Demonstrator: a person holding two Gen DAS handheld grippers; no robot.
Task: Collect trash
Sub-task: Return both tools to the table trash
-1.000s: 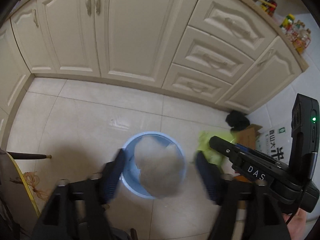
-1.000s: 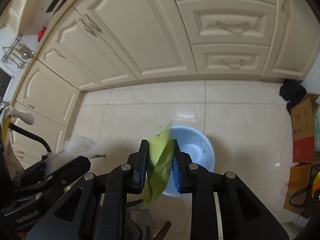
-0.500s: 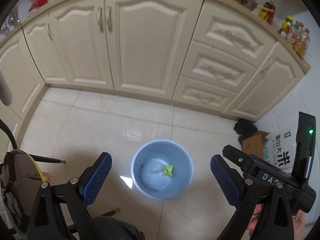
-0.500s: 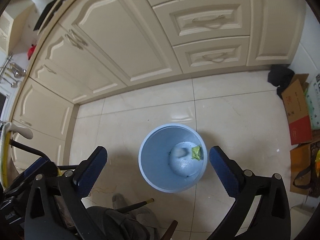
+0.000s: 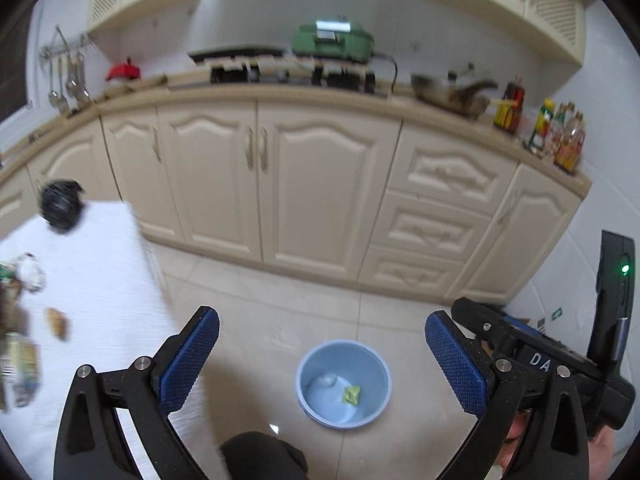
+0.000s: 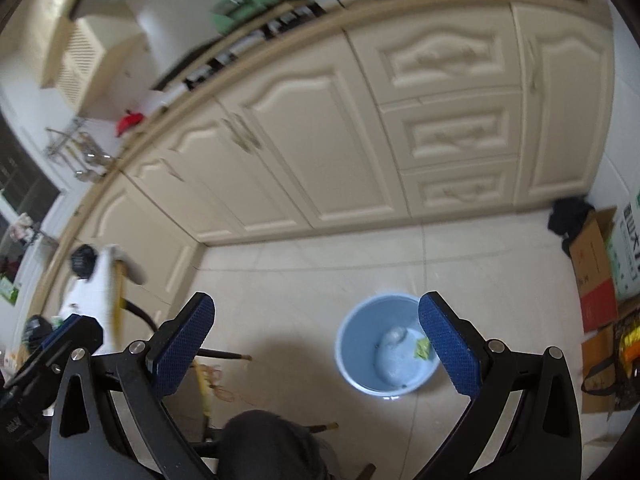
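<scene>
A light blue bin (image 5: pixel 307 376) (image 6: pixel 347 330) stands on the tiled floor below both grippers. A crumpled white tissue (image 5: pixel 327 380) (image 6: pixel 394 335) and a green wrapper (image 5: pixel 351 394) (image 6: pixel 422 348) lie at its bottom. My left gripper (image 5: pixel 320 320) hangs high above the bin, its jaws opening, with nothing between them. My right gripper (image 6: pixel 316 300) is open and empty, the bin showing just inside its right finger. A white-clothed table (image 5: pixel 100 280) at the left carries a brown scrap (image 5: pixel 58 322) and several blurred bits of litter at its left edge.
Cream cabinets (image 5: pixel 320 200) run along the far side of the floor. Cardboard boxes (image 6: pixel 592 272) and a black bundle (image 6: pixel 568 216) sit in the right corner. A black object (image 5: pixel 60 206) rests at the table's far end. The person's dark-clad knee (image 5: pixel 260 456) fills the bottom centre.
The right gripper opened and let the green wrapper fall into the bin; the white tissue dropped in from the left gripper. Both grippers then rose and tilted up, bringing the countertop and table into view.
</scene>
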